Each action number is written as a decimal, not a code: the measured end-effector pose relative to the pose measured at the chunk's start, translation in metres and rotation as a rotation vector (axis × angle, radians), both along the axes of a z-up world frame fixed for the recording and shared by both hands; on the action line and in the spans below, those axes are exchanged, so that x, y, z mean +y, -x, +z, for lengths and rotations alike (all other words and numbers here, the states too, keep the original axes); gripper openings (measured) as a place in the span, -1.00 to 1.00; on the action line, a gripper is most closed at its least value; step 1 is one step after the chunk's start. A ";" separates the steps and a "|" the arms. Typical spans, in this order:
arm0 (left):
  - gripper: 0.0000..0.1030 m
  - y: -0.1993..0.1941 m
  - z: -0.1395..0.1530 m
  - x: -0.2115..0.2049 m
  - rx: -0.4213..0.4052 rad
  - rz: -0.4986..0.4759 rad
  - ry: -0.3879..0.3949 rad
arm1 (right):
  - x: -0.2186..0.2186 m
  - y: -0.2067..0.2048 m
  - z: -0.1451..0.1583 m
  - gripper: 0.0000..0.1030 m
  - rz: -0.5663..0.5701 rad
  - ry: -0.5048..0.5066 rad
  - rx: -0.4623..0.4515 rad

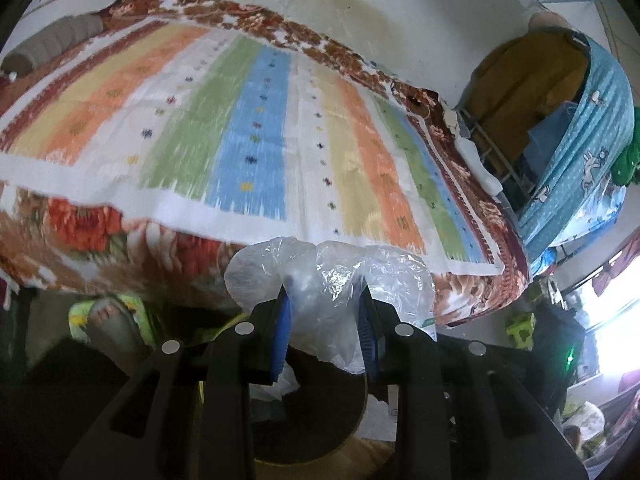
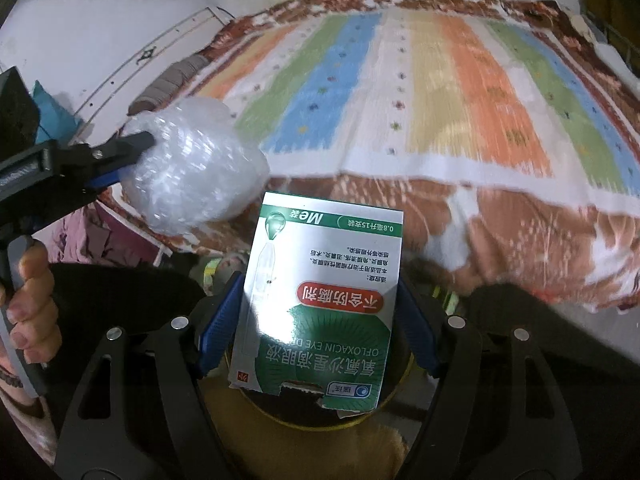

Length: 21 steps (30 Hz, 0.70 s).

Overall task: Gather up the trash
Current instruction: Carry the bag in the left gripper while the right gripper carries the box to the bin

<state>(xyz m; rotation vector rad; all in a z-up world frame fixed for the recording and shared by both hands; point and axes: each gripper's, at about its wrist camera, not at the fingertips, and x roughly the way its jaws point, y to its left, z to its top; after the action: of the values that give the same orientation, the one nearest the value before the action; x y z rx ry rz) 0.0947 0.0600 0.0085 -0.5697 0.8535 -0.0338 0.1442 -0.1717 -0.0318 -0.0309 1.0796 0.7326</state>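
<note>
Beside a bed spread with a striped mat, a person works 2 hand-held grippers at once, each already carrying a piece of trash.

The left gripper is closed to a narrow gap on a crumpled wad of clear plastic wrap. The wad sits squeezed between the 2 blue pads and bulges out past the tips on both sides and toward the far side. In the right wrist view the same gripper enters from the left edge, its wad hanging just beyond the near-left corner of the bed, with the person's hand wrapped around the handle.

The right gripper stands wide, clamped on a green-and-white eye-drop box. The flattened carton runs lengthwise between the fingers, its edges against the blue pads, its far end sticking out past the tips and its torn near end reaching back toward the camera. Its print reads upside down in this view.

Below both grippers, near the camera, lies a round bin with a yellow rim; its dark mouth shows white scraps inside. The box hangs over this opening, and the plastic wad sits above it too. A floral blanket drapes over the near edge of the bed.
</note>
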 end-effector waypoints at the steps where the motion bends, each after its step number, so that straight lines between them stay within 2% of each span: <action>1: -0.44 0.003 -0.004 -0.001 0.008 0.003 0.007 | -0.002 0.003 -0.002 0.34 0.001 -0.005 0.006; 12: -0.43 0.019 -0.027 -0.021 0.076 -0.009 -0.041 | 0.000 0.031 -0.019 0.34 0.038 0.048 0.013; 18: -0.43 0.019 -0.039 -0.020 0.135 0.014 -0.033 | 0.003 0.029 -0.031 0.34 0.022 0.108 0.023; 21: -0.42 0.018 -0.049 -0.019 0.174 0.030 -0.018 | 0.004 0.023 -0.043 0.35 -0.003 0.129 0.064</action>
<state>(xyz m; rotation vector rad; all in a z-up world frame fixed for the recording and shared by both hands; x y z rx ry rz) 0.0770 0.0409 -0.0403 -0.5741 1.0134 0.0514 0.1214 -0.1679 -0.0747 -0.1167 1.1873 0.6634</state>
